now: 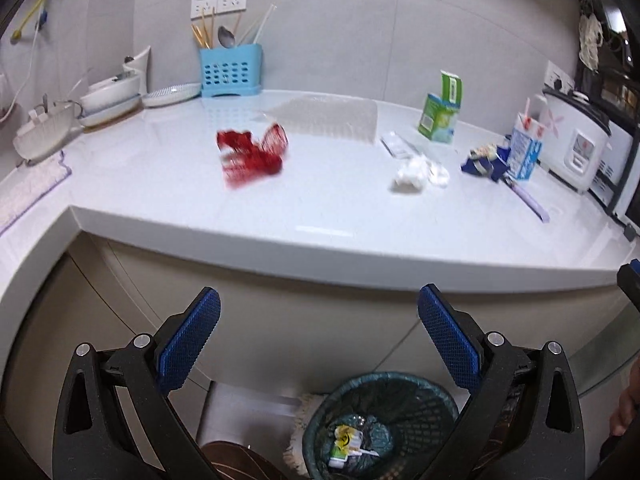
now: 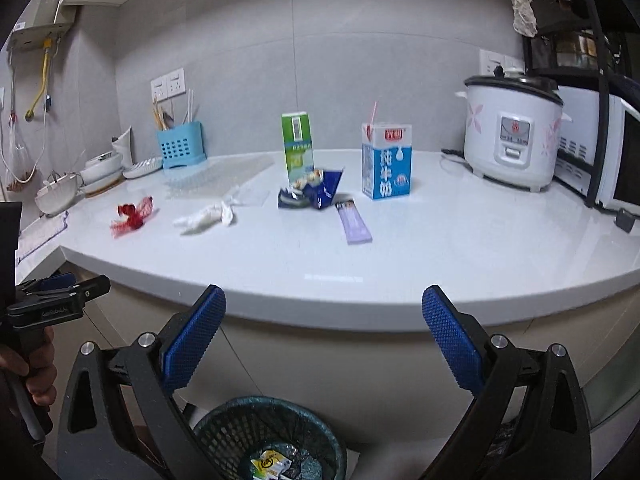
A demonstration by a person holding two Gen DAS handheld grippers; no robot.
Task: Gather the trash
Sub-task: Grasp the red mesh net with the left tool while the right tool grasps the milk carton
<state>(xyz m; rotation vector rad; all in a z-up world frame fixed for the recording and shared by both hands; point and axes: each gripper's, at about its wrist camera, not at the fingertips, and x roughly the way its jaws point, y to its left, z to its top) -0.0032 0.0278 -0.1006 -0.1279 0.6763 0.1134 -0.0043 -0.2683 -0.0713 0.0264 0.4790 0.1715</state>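
Note:
Trash lies on the white counter [image 1: 340, 216]: a red wrapper [image 1: 252, 154] [image 2: 134, 216], a crumpled white tissue [image 1: 418, 172] [image 2: 206, 216], a blue snack bag [image 1: 482, 162] [image 2: 314, 192], a purple sachet [image 2: 354, 224], a green carton [image 1: 440, 114] [image 2: 297, 146] and a blue milk carton [image 1: 524, 152] [image 2: 386, 162]. A dark mesh bin [image 1: 380, 424] [image 2: 272, 440] on the floor holds wrappers. My left gripper [image 1: 318, 312] is open and empty above the bin, below the counter edge. My right gripper [image 2: 324, 310] is open and empty too.
A blue utensil holder [image 1: 231, 70], stacked bowls and plates [image 1: 116, 94] sit at the back left. A rice cooker [image 2: 514, 130] and microwave [image 2: 600, 152] stand at the right. A clear bumpy mat [image 1: 328, 118] lies mid-counter. A hand [image 2: 36, 364] holds the left gripper.

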